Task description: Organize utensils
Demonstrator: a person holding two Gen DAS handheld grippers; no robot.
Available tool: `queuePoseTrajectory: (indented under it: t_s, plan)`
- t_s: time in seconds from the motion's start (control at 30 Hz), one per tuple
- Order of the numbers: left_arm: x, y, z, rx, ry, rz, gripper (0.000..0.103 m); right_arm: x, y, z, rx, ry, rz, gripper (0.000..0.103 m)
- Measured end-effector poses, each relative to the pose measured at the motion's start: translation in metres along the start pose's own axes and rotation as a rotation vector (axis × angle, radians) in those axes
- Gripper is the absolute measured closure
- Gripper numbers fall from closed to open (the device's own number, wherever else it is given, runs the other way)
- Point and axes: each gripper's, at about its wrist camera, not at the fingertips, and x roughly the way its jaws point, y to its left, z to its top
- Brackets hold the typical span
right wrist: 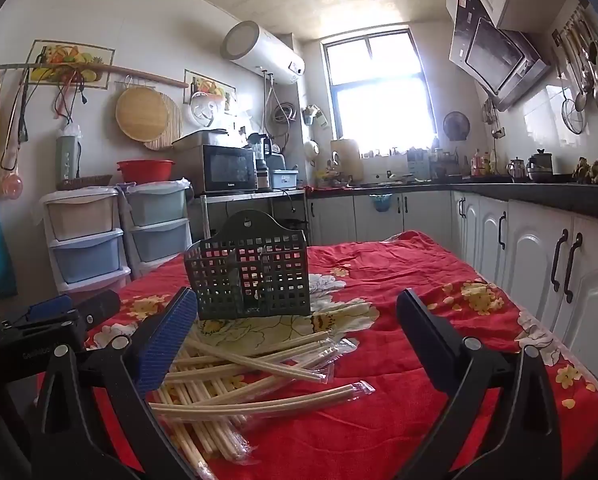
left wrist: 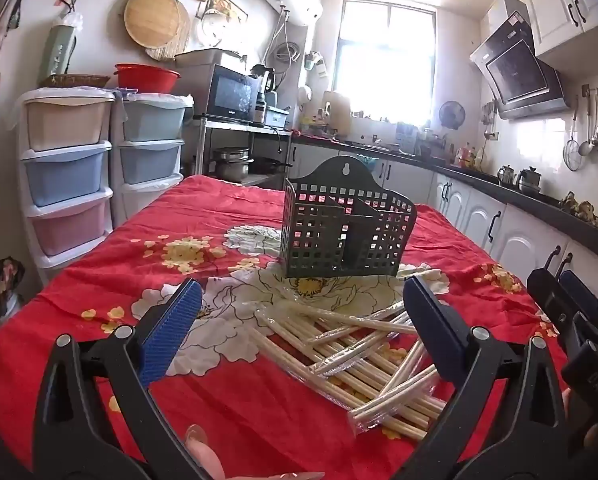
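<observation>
A pile of wrapped wooden chopsticks (left wrist: 363, 344) lies on the red floral tablecloth (left wrist: 235, 400), also in the right wrist view (right wrist: 255, 368). Behind it stands a dark green perforated utensil holder (left wrist: 345, 232), empty as far as I see, also in the right wrist view (right wrist: 253, 276). My left gripper (left wrist: 303, 300) is open and empty, hovering above the near side of the pile. My right gripper (right wrist: 295, 312) is open and empty, above the pile's right part. The right gripper's body shows at the left wrist view's right edge (left wrist: 571, 320).
Stacked plastic drawers (left wrist: 67, 172) stand left of the table. White cabinets and a dark counter (right wrist: 539, 200) run along the right. A microwave (left wrist: 229, 94) sits on a rack behind the table. Ladles hang on the right wall (left wrist: 595, 132).
</observation>
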Motion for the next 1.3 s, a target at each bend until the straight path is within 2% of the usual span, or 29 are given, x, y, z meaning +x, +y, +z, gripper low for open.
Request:
queuePoseTrajectory:
  t_s: [0.43,1.3]
  plan:
    - [0.012,0.005,-0.004,-0.009,0.011,-0.015,0.010,-0.002,0.003,0.001,-0.005,0.002,-0.005,0.006]
    - [0.006,0.005,-0.005,-0.009,0.019,-0.023,0.010,-0.001,-0.003,0.002,-0.003,0.004,-0.006,0.006]
